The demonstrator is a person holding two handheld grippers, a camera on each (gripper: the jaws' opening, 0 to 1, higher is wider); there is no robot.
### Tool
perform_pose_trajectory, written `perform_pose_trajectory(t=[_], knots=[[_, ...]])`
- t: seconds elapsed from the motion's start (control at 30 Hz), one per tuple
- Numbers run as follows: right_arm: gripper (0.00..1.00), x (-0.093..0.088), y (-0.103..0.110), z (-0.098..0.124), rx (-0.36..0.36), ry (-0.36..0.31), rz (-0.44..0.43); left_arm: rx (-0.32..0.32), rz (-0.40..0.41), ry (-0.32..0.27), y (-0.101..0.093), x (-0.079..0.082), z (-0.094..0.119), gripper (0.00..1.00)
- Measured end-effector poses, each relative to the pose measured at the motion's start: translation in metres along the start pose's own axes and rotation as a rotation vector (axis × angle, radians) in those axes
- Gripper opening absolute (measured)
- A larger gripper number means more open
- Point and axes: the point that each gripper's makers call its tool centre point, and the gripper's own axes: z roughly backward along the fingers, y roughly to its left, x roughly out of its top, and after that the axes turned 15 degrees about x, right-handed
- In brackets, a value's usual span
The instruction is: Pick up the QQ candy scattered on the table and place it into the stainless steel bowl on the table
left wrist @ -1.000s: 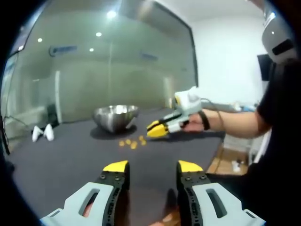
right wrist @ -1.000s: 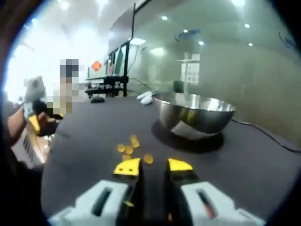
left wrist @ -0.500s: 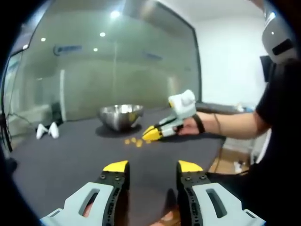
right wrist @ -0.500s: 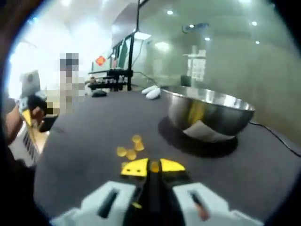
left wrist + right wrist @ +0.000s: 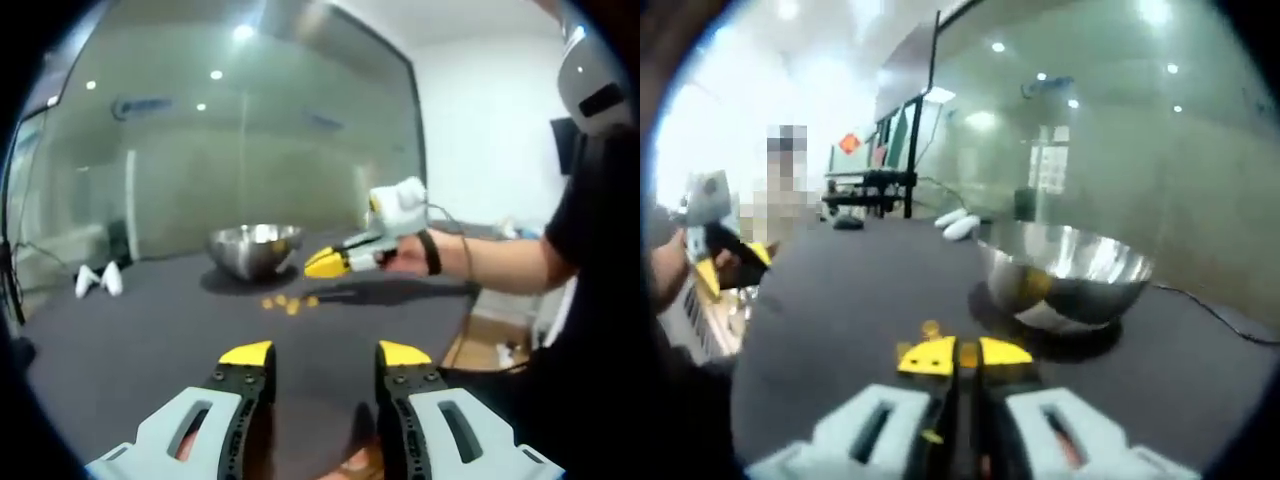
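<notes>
Several small yellow QQ candies (image 5: 288,303) lie on the dark table in front of the stainless steel bowl (image 5: 254,248). In the right gripper view my right gripper (image 5: 966,355) is shut on one yellow candy (image 5: 967,354), lifted above the table, with the bowl (image 5: 1065,274) ahead to the right and another candy (image 5: 931,328) just beyond the tips. The same gripper (image 5: 328,264) appears in the left gripper view, held by a hand, hovering over the candies near the bowl. My left gripper (image 5: 325,354) stands open over the near part of the table, holding nothing.
The dark table (image 5: 130,340) runs back to a glass wall. Two white objects (image 5: 97,282) lie at its far left; they show as (image 5: 958,224) behind the bowl. A cable (image 5: 1210,318) trails right of the bowl. A person's dark-clothed body (image 5: 600,300) stands at the table's right edge.
My right gripper shut on a candy among the scattered ones and has lifted it off the table toward the bowl. The left gripper has stayed still and open.
</notes>
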Motion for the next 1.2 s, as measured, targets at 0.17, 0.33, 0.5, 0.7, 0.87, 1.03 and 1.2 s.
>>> perform_pose_trajectory(t=[0.17, 0.33, 0.5, 0.7, 0.87, 1.03, 1.2], knots=[[0.08, 0.059, -0.052, 0.029, -0.286, -0.172, 0.159, 0.018, 0.007, -0.031, 0.001, 0.007, -0.002, 0.4], [0.08, 0.079, -0.074, 0.027, -0.349, -0.206, 0.125, 0.031, 0.004, -0.024, -0.001, 0.008, -0.004, 0.39], [0.08, 0.095, -0.091, 0.005, -0.339, -0.204, 0.141, 0.023, 0.0, -0.034, -0.003, 0.01, -0.003, 0.38], [0.08, 0.104, -0.106, -0.012, -0.341, -0.192, 0.146, -0.006, 0.004, -0.053, -0.009, 0.013, 0.001, 0.39], [0.08, 0.115, -0.117, -0.008, -0.431, -0.222, 0.181, -0.017, -0.012, -0.064, -0.014, 0.017, 0.004, 0.4], [0.17, 0.117, -0.112, -0.018, -0.366, -0.244, 0.134, -0.005, 0.012, -0.056, -0.008, 0.013, 0.002, 0.4], [0.2, 0.114, -0.104, -0.012, -0.341, -0.254, 0.121, -0.008, 0.022, -0.065, -0.009, 0.015, 0.003, 0.41]])
